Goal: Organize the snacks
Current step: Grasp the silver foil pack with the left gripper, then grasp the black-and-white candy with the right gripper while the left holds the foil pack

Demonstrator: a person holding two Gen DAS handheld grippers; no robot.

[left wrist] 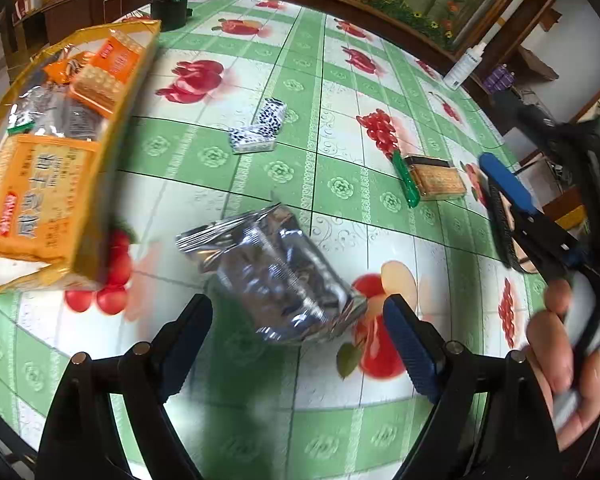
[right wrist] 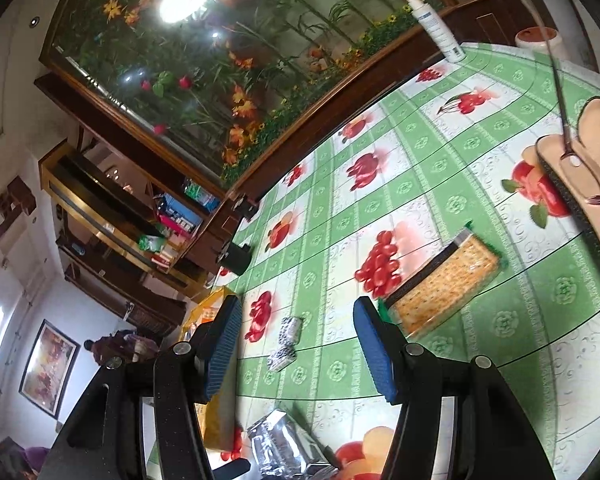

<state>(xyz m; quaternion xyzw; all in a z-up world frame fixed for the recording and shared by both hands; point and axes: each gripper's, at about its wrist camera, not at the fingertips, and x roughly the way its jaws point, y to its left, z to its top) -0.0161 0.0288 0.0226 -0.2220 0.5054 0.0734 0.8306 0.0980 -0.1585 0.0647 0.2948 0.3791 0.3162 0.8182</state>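
A green fruit-print tablecloth (left wrist: 340, 188) fills the table, dark wooden shelving (right wrist: 112, 216) behind it. The silver snack pouch (left wrist: 276, 276) lies flat, just beyond the left gripper (left wrist: 298, 320) — jaws spread, nothing held. At far left sits the yellow snack box (left wrist: 66, 152). The right gripper (right wrist: 298, 344) hovers slackly apart, empty, near the cracker pack (right wrist: 440, 284).

left wrist steep, right shallower, sharing tablecloth (left wrist: 340, 188)
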